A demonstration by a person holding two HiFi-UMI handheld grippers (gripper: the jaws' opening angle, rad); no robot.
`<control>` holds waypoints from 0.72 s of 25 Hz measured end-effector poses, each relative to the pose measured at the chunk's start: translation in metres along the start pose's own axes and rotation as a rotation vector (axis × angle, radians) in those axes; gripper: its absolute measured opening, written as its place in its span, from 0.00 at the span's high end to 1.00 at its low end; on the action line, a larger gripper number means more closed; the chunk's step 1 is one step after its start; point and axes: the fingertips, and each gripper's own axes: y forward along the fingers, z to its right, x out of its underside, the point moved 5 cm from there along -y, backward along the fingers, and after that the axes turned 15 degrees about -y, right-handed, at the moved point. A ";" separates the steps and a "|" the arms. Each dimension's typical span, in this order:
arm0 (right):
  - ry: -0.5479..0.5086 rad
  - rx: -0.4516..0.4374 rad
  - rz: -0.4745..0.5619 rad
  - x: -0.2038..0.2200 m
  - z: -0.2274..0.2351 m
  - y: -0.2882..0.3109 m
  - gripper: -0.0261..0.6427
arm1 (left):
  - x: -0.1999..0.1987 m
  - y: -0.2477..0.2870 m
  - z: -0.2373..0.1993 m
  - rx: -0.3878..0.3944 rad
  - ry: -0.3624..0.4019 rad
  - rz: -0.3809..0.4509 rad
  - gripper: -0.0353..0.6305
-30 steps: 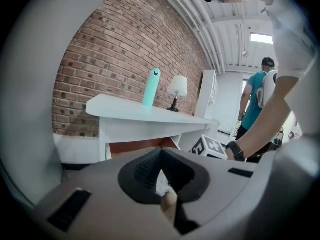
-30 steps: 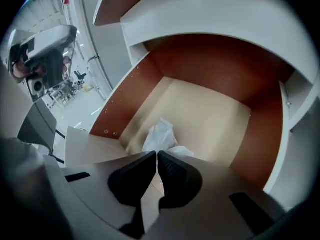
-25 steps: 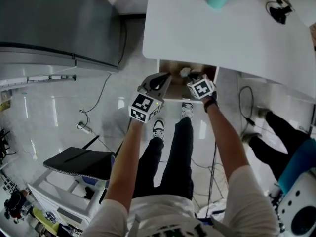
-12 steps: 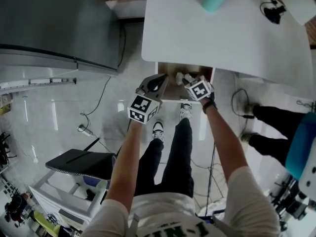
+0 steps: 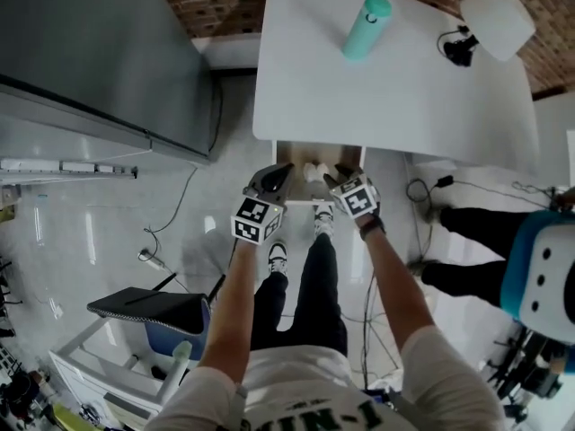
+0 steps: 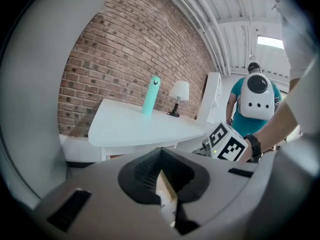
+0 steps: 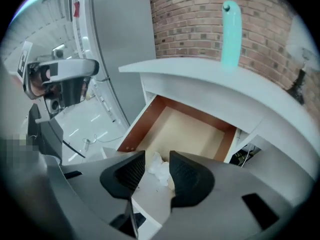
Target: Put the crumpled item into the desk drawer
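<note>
The white desk (image 5: 395,79) has its wooden drawer (image 5: 289,153) pulled out. A crumpled white item (image 5: 314,171) lies loose inside the drawer near its front wall; the right gripper view shows it (image 7: 159,168) just beyond the jaws. My right gripper (image 5: 334,179) hangs over the drawer's front, open (image 7: 152,170), its pads clear of the item. My left gripper (image 5: 274,176) sits at the drawer's front left corner. In the left gripper view its jaws (image 6: 165,189) are closed on a beige strip of the drawer's edge.
A teal bottle (image 5: 365,27), a white lamp (image 5: 490,12) and a cable stand on the desk. A grey cabinet (image 5: 99,52) fills the left. A person with a teal backpack (image 5: 539,277) is at the right. A black seat (image 5: 148,305) is behind left.
The right gripper's jaws have gone from shut on the crumpled item to open, and the item now lies in the drawer. The left gripper stays at the drawer's corner.
</note>
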 end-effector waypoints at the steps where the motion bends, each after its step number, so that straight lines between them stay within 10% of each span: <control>1: 0.009 0.023 0.010 -0.003 0.001 -0.011 0.74 | -0.005 -0.003 0.003 0.000 0.007 -0.001 0.96; 18: 0.236 0.318 0.318 -0.060 0.020 -0.200 0.82 | -0.106 -0.071 0.079 -0.065 0.092 0.089 0.96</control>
